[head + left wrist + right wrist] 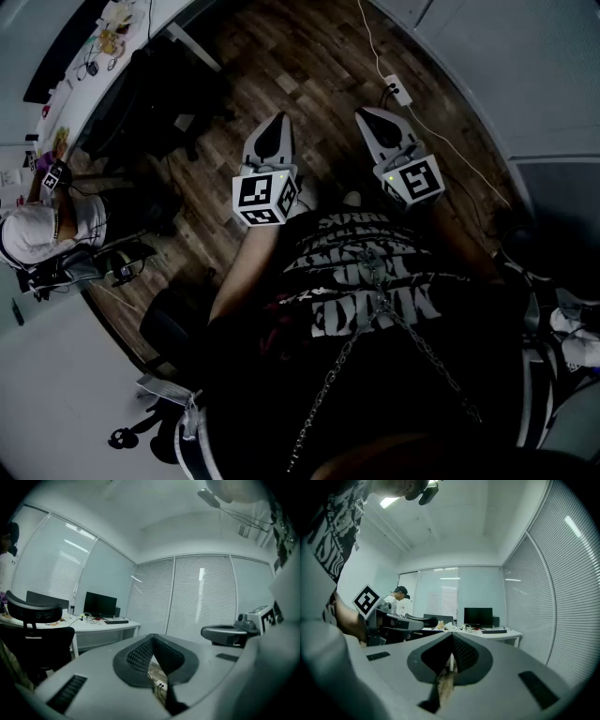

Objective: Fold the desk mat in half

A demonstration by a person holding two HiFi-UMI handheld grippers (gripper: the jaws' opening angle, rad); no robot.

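Observation:
No desk mat shows in any view. I hold both grippers close to my chest, above a wooden floor (309, 56). In the head view the left gripper (278, 119) and the right gripper (365, 113) point forward side by side, each with its marker cube nearest me. Along its own jaws, the left gripper (152, 637) has its dark pads pressed together with nothing between them. The right gripper (451, 637) is shut the same way and empty. Each gripper also appears at the edge of the other's view.
A white desk (101, 624) with a dark monitor (100, 605) stands by windows with blinds. A black office chair (35, 620) is at the left. A person in a white shirt (37, 234) sits at another desk. A power strip (395, 91) and cable lie on the floor.

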